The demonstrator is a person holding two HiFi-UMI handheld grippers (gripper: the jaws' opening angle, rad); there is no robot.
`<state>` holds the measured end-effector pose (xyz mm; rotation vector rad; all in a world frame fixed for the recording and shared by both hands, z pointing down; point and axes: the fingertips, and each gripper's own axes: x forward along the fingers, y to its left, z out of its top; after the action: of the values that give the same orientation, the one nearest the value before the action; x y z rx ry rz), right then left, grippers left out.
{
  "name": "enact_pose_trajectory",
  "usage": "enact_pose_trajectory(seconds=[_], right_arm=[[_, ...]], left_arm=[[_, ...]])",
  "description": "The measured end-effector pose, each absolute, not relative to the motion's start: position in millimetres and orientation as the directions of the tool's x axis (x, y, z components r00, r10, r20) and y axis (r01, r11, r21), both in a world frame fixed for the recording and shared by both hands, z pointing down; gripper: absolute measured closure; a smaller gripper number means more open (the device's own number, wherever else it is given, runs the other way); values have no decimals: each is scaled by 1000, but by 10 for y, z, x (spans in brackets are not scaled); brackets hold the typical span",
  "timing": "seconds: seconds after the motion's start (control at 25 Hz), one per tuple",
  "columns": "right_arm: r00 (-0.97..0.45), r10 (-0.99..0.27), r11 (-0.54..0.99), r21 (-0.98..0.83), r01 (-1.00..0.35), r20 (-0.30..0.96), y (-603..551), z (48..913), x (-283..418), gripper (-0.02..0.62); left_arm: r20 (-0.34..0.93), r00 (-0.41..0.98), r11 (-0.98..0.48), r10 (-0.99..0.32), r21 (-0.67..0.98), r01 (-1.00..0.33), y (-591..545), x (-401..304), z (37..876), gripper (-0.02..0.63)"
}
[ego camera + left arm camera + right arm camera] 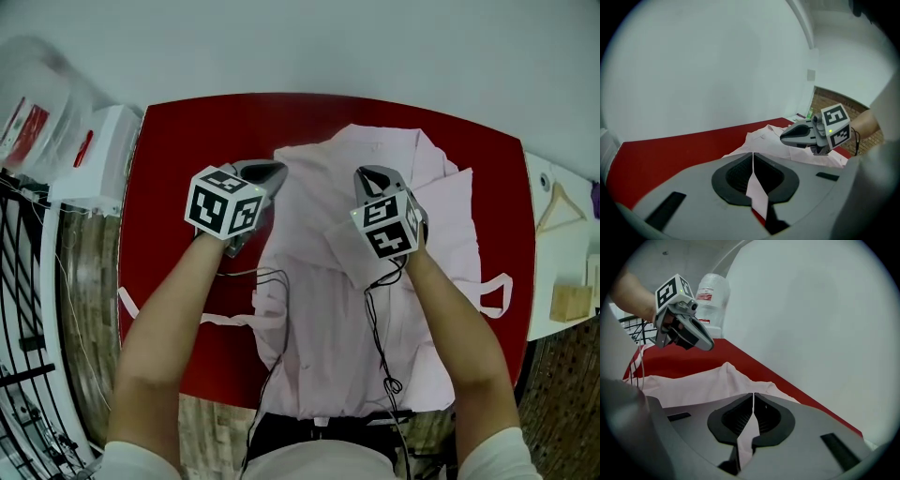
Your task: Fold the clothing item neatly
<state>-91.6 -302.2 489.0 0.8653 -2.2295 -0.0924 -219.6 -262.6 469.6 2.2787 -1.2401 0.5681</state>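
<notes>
A pale pink garment (347, 319) lies spread across a red table (187, 131), its collar end toward the far edge and its lower end reaching the near edge in front of the person. A thin strap (164, 316) trails off its left side onto the bare red top, and a looped strap (497, 292) lies out to its right. The left gripper (753, 163) is over the garment's upper left edge; its jaws are pressed together on a thin fold of the pink cloth, which runs down between the black pads. The right gripper (753, 405) is over the upper middle of the garment, jaws likewise pinched tight on a fold of it, and the cloth beyond them rises in a small peak off the table. The two grippers are near each other, side by side, both tilted downward. Black cables (277, 281) hang from them across the garment. Left of the table stand a clear plastic container (37, 98) and a white box (98, 159); to the right lie a wooden hanger (561, 208) and a wooden block (570, 302).
</notes>
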Motion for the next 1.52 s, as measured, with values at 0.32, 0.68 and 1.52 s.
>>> enact_pose_trajectory(seconds=[0.32, 0.68, 1.52], right_arm=[[-512, -601, 779, 308, -546, 613, -2378, 4769, -891, 577], [-523, -584, 788, 281, -547, 621, -1899, 4724, -833, 577], [-603, -463, 875, 230, -425, 650, -968, 4884, -1014, 577]], left_arm=[[546, 528, -483, -650, 239, -842, -2058, -2119, 4517, 595], [541, 521, -459, -660, 260, -850, -1558, -2022, 4411, 595], [580, 325, -187, -747, 286, -940, -132, -2513, 4562, 594]])
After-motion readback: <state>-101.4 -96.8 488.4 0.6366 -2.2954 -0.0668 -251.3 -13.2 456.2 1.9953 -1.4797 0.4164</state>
